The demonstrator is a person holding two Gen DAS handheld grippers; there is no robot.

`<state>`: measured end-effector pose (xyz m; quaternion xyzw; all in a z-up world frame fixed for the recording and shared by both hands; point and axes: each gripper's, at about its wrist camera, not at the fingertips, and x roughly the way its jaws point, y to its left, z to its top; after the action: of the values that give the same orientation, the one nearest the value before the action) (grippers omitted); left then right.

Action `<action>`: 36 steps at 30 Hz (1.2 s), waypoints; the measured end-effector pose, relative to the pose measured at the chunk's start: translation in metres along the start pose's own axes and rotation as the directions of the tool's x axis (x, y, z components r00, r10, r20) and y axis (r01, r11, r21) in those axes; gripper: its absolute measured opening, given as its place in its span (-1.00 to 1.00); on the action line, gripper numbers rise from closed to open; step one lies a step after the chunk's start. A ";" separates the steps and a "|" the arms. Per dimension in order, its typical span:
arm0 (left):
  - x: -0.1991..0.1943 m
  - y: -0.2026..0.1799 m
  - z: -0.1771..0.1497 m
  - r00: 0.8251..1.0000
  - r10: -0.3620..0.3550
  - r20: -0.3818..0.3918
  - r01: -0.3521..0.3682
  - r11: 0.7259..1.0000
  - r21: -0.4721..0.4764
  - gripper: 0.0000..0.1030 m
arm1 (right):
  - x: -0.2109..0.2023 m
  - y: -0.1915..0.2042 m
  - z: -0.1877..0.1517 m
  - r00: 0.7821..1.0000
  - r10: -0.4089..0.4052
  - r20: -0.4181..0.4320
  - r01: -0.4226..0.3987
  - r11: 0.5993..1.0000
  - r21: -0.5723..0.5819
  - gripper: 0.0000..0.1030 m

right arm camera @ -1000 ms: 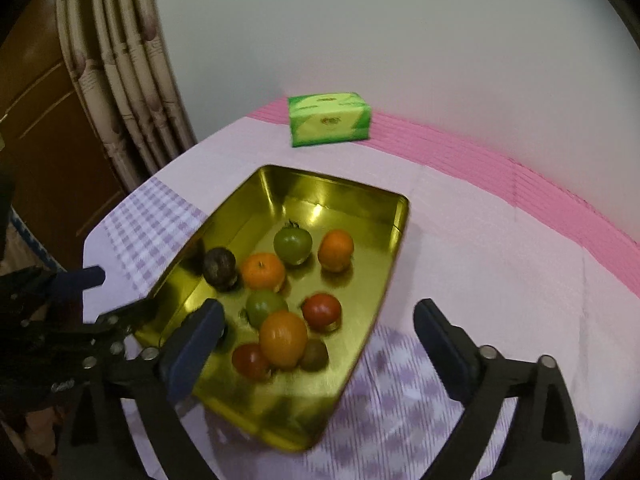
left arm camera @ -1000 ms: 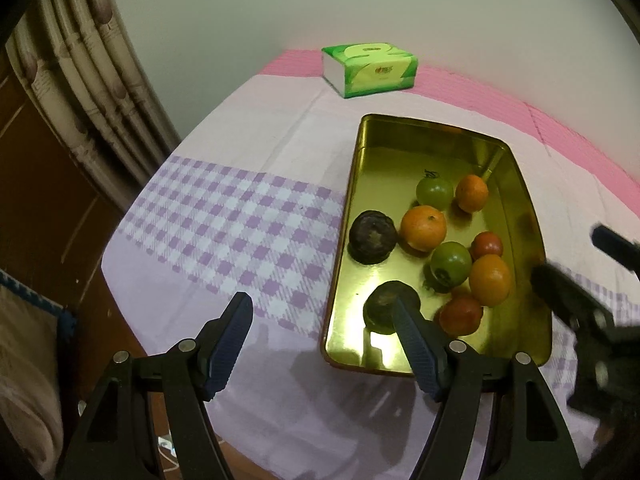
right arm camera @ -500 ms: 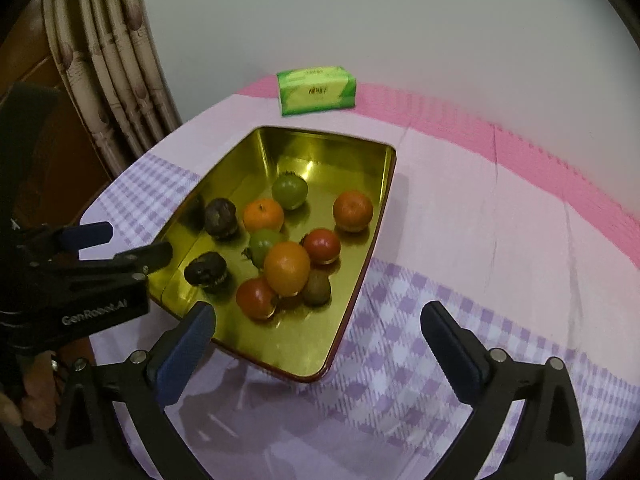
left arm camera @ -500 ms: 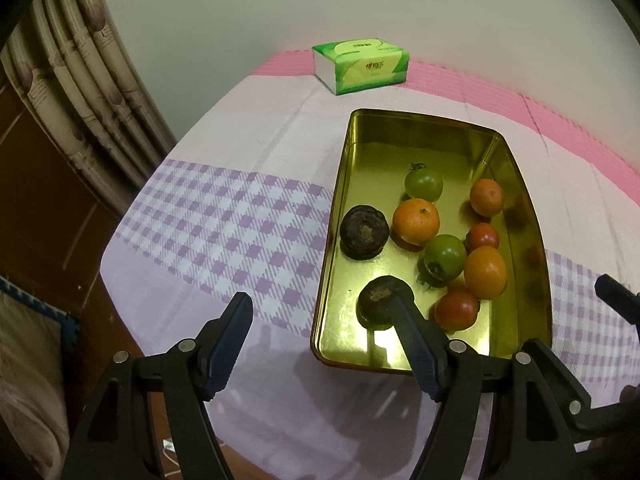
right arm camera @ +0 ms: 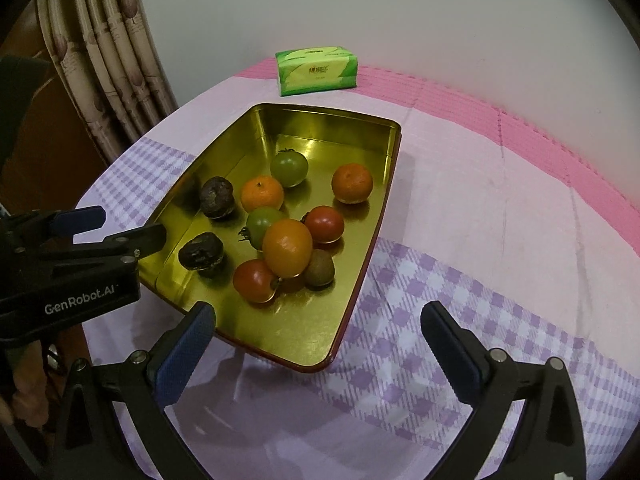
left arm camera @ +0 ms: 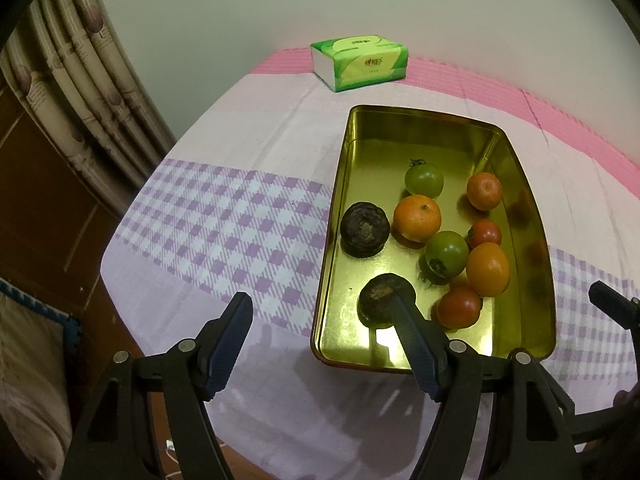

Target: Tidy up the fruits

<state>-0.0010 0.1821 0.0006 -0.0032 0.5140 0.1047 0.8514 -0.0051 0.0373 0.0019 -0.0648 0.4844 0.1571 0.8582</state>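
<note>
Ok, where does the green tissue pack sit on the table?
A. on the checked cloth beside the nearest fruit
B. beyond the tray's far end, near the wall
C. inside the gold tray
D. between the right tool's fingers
B: the tissue pack lies on the pink strip past the tray's far rim, apart from it, close to the wall.

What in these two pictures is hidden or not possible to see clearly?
- Near dark fruit, left wrist view: partly covered by a left gripper finger.
- Kiwi, right wrist view: half behind the large orange fruit; unseen from the left wrist.
- Tissue pack print: too small to read.
</note>
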 end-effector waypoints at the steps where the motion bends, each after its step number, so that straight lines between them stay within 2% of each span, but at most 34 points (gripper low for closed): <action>1: 0.001 0.000 0.000 1.000 0.000 -0.001 0.000 1.000 0.001 0.41 | 0.000 0.000 0.000 1.000 -0.003 -0.003 0.003 1.000 0.000 0.97; 25: 0.002 -0.003 -0.002 1.000 -0.006 0.001 0.006 1.000 0.025 0.41 | 0.007 -0.002 0.000 0.998 -0.051 -0.038 0.050 0.999 -0.007 0.97; 36: 0.003 -0.002 -0.003 1.000 -0.005 -0.004 0.005 1.000 0.028 0.41 | 0.008 -0.002 -0.001 0.998 -0.048 -0.047 0.048 0.999 -0.005 0.97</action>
<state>-0.0024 0.1799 -0.0036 0.0070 0.5169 0.0953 0.8507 -0.0017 0.0369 -0.0051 -0.0818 0.5025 0.1360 0.8499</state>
